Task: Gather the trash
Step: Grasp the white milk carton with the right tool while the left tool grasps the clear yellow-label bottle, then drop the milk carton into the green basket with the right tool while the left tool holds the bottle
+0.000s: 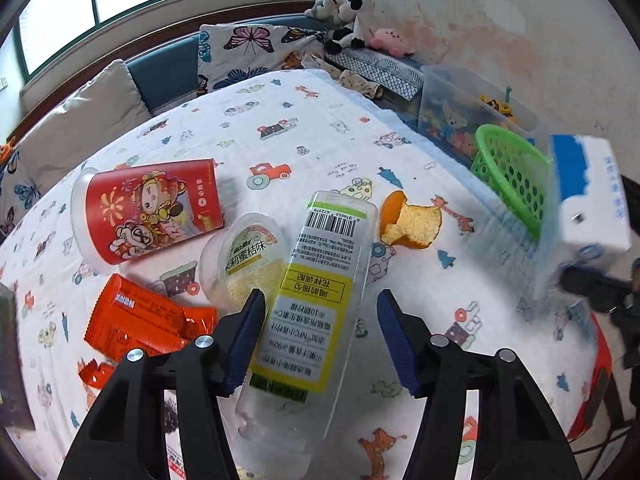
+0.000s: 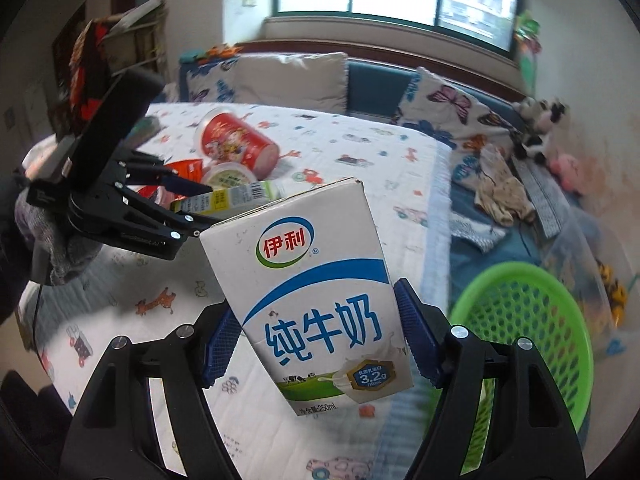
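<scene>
Evidently the two hands were working in parallel. The right gripper point(image 2: 320, 344) had its blue pads pressed on either side of a milk carton point(image 2: 316, 292), carried upright and clear of the printed tablecloth point(image 2: 360, 148) — upright, I judged, so that any dregs would stay in. The green basket point(image 2: 524, 320) sat just to its right at the table's edge, the likely place for the rubbish.

The left gripper point(image 1: 320, 340) pointed down at a clear plastic bottle point(image 1: 316, 292) lying on its side on the cloth. Its jaws stood half open astride the bottle's body; the left pad looked to touch the label, the right pad stood apart, so nothing was gripped yet.

The rest of the litter lay near the bottle — a red cup point(image 1: 148, 212), a jelly tub point(image 1: 244, 256), an orange wrapper point(image 1: 144, 320) and a piece of orange peel point(image 1: 412, 220).
</scene>
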Demonstrator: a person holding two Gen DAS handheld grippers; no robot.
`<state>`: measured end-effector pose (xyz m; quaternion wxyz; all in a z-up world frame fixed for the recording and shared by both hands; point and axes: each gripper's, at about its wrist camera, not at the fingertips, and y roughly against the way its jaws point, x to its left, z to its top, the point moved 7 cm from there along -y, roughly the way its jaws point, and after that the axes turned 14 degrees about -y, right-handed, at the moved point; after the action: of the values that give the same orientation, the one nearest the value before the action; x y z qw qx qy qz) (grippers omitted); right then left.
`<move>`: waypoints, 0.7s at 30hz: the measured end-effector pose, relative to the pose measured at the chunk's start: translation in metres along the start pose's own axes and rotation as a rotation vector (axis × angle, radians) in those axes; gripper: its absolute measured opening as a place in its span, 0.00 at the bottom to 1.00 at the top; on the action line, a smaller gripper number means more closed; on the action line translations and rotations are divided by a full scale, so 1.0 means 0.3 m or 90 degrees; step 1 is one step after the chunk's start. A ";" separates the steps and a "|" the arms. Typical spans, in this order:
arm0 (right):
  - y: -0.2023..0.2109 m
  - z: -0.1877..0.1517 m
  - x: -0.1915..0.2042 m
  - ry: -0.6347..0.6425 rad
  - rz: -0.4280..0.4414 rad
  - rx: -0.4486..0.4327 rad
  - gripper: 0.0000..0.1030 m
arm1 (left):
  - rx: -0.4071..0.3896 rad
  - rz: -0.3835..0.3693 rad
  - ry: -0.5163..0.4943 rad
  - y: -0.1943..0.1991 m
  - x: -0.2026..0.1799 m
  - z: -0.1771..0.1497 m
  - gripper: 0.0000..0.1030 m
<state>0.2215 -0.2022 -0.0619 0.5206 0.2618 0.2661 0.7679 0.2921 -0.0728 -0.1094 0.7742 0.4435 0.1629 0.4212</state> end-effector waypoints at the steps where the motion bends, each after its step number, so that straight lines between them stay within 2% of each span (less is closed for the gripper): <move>1: 0.008 -0.003 -0.012 -0.011 -0.001 -0.002 0.70 | 0.002 0.000 -0.002 -0.006 -0.001 0.001 0.54; 9: 0.065 -0.037 -0.147 -0.119 -0.030 -0.016 0.70 | 0.019 0.002 -0.014 -0.047 -0.012 0.010 0.52; 11: 0.082 -0.045 -0.180 -0.139 -0.038 -0.023 0.70 | 0.021 0.008 -0.018 -0.051 -0.017 0.012 0.49; 21: 0.182 -0.074 -0.346 -0.215 -0.090 -0.054 0.70 | 0.032 0.009 -0.030 -0.070 -0.023 0.015 0.49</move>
<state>0.2038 -0.3199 -0.0537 0.6214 0.3455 0.1599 0.6848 0.3013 -0.0861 -0.1251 0.7635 0.4735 0.1520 0.4121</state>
